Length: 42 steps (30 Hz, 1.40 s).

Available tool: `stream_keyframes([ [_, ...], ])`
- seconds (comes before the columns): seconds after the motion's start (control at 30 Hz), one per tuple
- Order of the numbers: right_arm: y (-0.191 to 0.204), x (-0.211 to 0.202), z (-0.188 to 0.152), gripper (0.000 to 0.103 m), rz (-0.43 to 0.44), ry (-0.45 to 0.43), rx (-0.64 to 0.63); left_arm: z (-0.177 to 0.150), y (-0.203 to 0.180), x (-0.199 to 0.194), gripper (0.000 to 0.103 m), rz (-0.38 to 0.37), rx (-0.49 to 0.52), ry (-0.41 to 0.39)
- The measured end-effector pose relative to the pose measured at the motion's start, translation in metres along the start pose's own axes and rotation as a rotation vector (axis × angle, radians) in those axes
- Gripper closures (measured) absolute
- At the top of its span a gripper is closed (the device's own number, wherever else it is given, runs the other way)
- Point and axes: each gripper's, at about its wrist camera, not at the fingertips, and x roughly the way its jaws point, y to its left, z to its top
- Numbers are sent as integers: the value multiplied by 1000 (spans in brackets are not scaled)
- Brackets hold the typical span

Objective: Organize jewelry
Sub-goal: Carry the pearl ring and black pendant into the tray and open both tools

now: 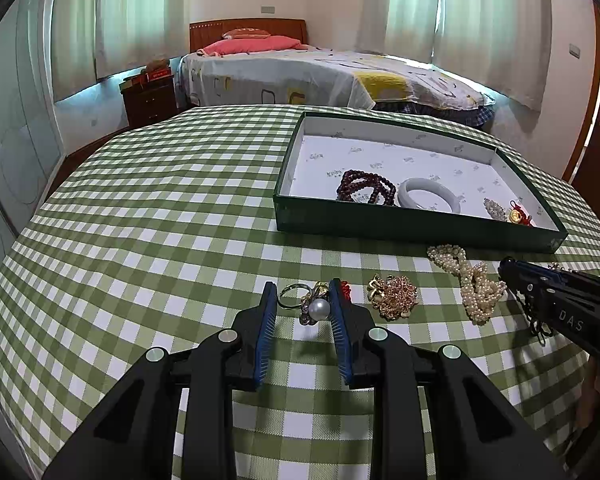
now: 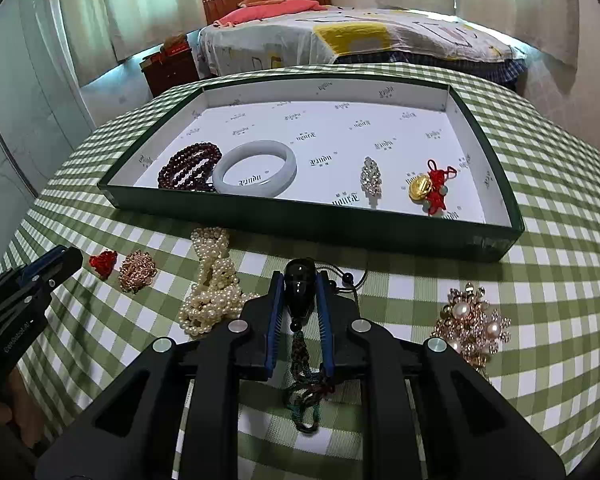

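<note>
A green tray (image 1: 380,228) (image 2: 300,220) on the checked cloth holds dark red beads (image 2: 190,168), a pale jade bangle (image 2: 256,168), a crystal brooch (image 2: 371,178) and a gold charm with red cord (image 2: 430,190). My left gripper (image 1: 303,294) is open, its jaws either side of a pearl ring (image 1: 314,308) that lies on the cloth. My right gripper (image 2: 300,284) is shut on a black pendant (image 2: 300,284); its braided cord (image 2: 306,384) trails back. A pearl strand (image 2: 214,284), a gold chain pile (image 1: 394,296) and a red charm (image 2: 104,262) lie in front of the tray.
A pearl and gold brooch (image 2: 474,324) lies on the cloth at the right. The right gripper shows in the left wrist view (image 1: 508,270), the left gripper in the right wrist view (image 2: 66,258). A bed (image 1: 320,76) and nightstand (image 1: 150,96) stand behind the table.
</note>
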Motion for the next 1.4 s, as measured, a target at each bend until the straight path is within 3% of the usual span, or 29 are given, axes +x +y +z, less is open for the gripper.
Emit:
stream_keyframes([
  [0.3,-2,-10,-6,87,13,-24,5,1,-1,1,76,2,4,-3],
  [0.63,-11,-55,11,87,42,-147,33,21,-7,-10,76,-27,8,-43],
  [1.07,-31,-75,73,87,43,-283,42,89,-21,-4,76,-91,11,-136],
  [1.4,-62,-43,129,87,6,-318,47,149,-31,49,76,-86,35,-149],
])
